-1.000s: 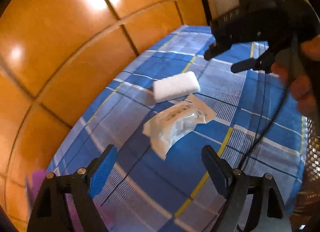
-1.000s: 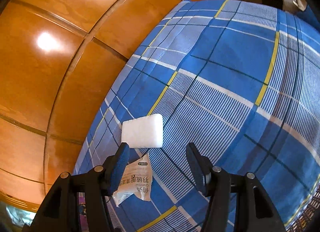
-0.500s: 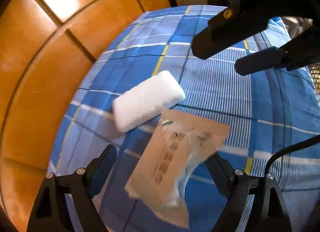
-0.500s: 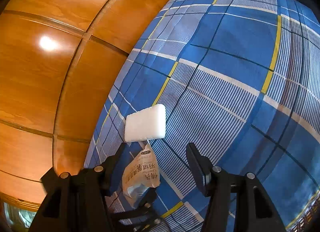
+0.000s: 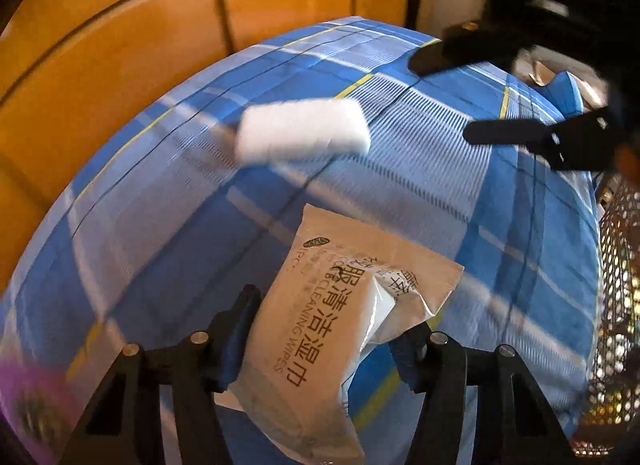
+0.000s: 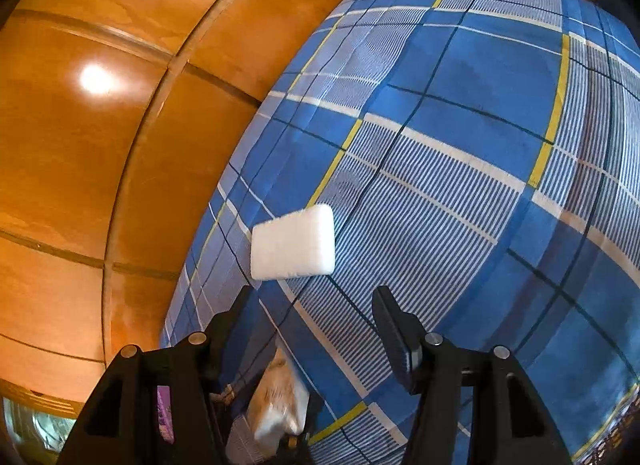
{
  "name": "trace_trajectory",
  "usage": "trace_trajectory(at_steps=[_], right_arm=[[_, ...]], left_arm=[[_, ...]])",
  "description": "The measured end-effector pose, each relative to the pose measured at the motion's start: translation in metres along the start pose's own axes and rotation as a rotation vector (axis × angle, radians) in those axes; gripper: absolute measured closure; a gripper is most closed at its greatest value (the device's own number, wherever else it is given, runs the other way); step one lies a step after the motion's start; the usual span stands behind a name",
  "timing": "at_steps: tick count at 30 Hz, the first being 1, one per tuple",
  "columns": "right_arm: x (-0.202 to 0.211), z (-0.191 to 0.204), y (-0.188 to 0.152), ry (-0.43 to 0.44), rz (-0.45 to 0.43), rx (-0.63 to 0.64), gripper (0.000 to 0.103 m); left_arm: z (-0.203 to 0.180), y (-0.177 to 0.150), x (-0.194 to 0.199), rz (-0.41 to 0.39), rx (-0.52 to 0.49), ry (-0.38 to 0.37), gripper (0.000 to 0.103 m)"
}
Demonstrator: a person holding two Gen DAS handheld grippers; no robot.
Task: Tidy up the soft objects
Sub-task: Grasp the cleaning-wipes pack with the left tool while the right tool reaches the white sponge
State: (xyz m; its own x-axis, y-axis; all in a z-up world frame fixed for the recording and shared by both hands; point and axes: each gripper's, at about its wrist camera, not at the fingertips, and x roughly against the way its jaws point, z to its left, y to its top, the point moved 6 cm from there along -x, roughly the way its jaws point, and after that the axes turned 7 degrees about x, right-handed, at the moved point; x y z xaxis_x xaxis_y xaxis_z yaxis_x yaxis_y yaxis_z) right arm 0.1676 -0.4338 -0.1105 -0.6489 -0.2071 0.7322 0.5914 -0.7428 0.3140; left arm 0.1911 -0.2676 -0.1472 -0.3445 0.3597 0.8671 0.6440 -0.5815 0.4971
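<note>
On the blue plaid bed sheet [image 5: 400, 201] lay 2 soft things: 1 white sponge block [image 5: 302, 133] and 1 beige pack of wet wipes [image 5: 332, 321]. At the right edge of the left wrist view stood 1 mesh basket [image 5: 618, 305]; what it held could not be told. The pack carried Chinese characters and the English words "CLEANING WIPES"; a small oval logo sat near its top corner, too small to read.

The left gripper [image 5: 320, 337] had the pack between its 2 fingers, which were closing on it, the left one against the pack's side and the right one at its crumpled clear edge. The sponge lay beyond the pack, apart from it, nearer the orange wooden panelling [image 5: 120, 45].

The right gripper [image 6: 316, 321] hung above the sheet with its fingers parted and nothing between them; the sponge [image 6: 294, 243] showed just past its fingertips, and the pack [image 6: 280, 401] appeared blurred low between its arms.
</note>
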Motion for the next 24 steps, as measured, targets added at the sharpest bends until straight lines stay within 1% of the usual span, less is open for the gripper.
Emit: trace_trajectory(at_steps=[4,6,8,9,10,11,12,13,14,15,16,19,23,24], right_arm=[[-0.012,0.010,-0.008,-0.027,0.058,0.065,0.043],[-0.017,0.018,-0.012,-0.059,0.081,0.128,0.044],[-0.022,0.031,-0.017,-0.088,0.104,0.225,0.043],[-0.025,0.039,-0.018,-0.104,0.117,0.289,0.044],[-0.030,0.051,-0.018,-0.133,0.131,0.386,0.044],[-0.037,0.063,-0.017,-0.167,0.133,0.496,0.044],[-0.041,0.070,-0.015,-0.195,0.128,0.572,0.044],[-0.050,0.080,-0.012,-0.252,0.121,0.690,0.044],[-0.056,0.085,-0.011,-0.281,0.123,0.756,0.044],[-0.065,0.091,-0.009,-0.320,0.132,0.857,0.043],[-0.073,0.095,-0.006,-0.356,0.141,0.928,0.043],[-0.096,0.094,0.003,-0.439,0.176,1.054,0.041],[-0.118,0.085,0.009,-0.435,0.252,1.079,0.033],[-0.123,0.083,0.011,-0.433,0.267,1.087,0.028]], left_arm=[[0.017,-0.035,0.022,-0.012,0.098,0.050,0.042],[0.027,-0.054,0.034,-0.027,0.154,0.070,0.042],[0.035,-0.073,0.045,-0.039,0.206,0.085,0.042],[0.038,-0.083,0.050,-0.047,0.214,0.101,0.042],[0.040,-0.088,0.052,-0.052,0.217,0.110,0.042],[0.042,-0.094,0.054,-0.060,0.227,0.107,0.042],[0.044,-0.097,0.055,-0.061,0.234,0.099,0.042],[0.046,-0.099,0.054,-0.063,0.246,0.088,0.042],[0.047,-0.098,0.053,-0.063,0.259,0.077,0.042],[0.047,-0.094,0.052,-0.065,0.264,0.072,0.042],[0.048,-0.093,0.051,-0.069,0.269,0.067,0.042],[0.049,-0.090,0.048,-0.080,0.267,0.065,0.042],[0.049,-0.091,0.049,-0.097,0.261,0.057,0.042],[0.049,-0.091,0.048,-0.099,0.261,0.055,0.042]])
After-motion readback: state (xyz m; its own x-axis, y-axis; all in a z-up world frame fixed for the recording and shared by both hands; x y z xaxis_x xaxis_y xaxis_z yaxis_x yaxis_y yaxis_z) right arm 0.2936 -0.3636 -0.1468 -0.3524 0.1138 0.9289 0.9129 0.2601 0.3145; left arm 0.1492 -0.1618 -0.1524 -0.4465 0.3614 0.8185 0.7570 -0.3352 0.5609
